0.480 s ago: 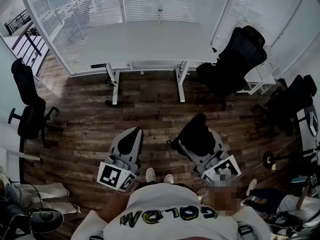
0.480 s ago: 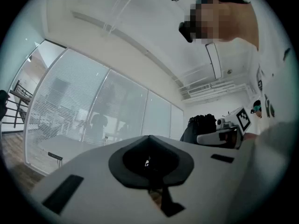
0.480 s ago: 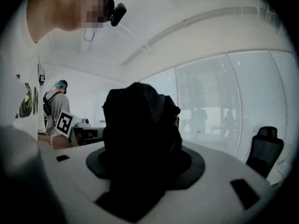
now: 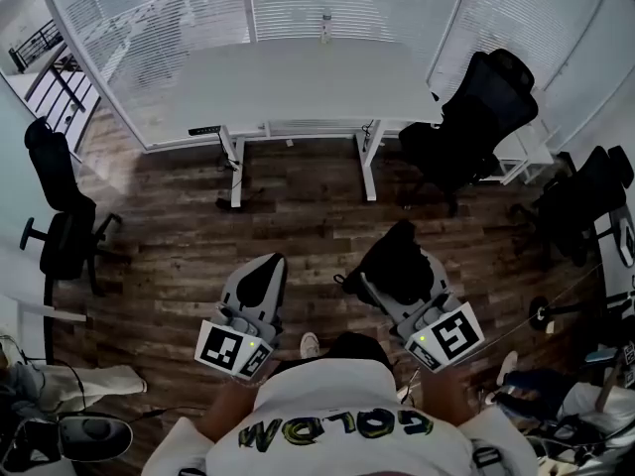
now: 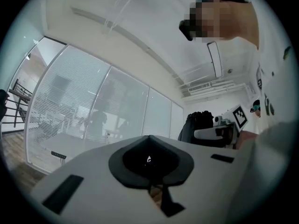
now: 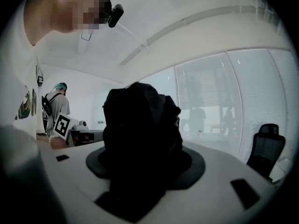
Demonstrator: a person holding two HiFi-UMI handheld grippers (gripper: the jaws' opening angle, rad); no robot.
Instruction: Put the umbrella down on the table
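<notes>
Seen from my head, looking steeply down: I am standing on a wooden floor (image 4: 298,216) and facing a long white table (image 4: 298,77), which is well ahead of me and bare across most of its top. I am holding my right gripper (image 4: 402,284) out level in front of my body, and its fingers are clamping a folded black umbrella (image 4: 395,256) – in the right gripper view the bundle of dark fabric is bulging up from between the two jaws and filling the middle of the picture. The umbrella is hanging in the air over the floor, well short of the table and not touching it. My left gripper (image 4: 265,274) is riding beside it, equally far from the table, with its fingers resting together and nothing between them. Compared with half a second ago, the table is sitting a little lower in my head view, the black office chair (image 4: 476,117) at the table's right end is drawing nearer, and only one shoe (image 4: 311,344) is showing under me where two showed before – so I judge that I am stepping toward the table. That means the task is only at its carrying stage: the grip is holding, the gap to the table is closing, and the setting down has not begun.
</notes>
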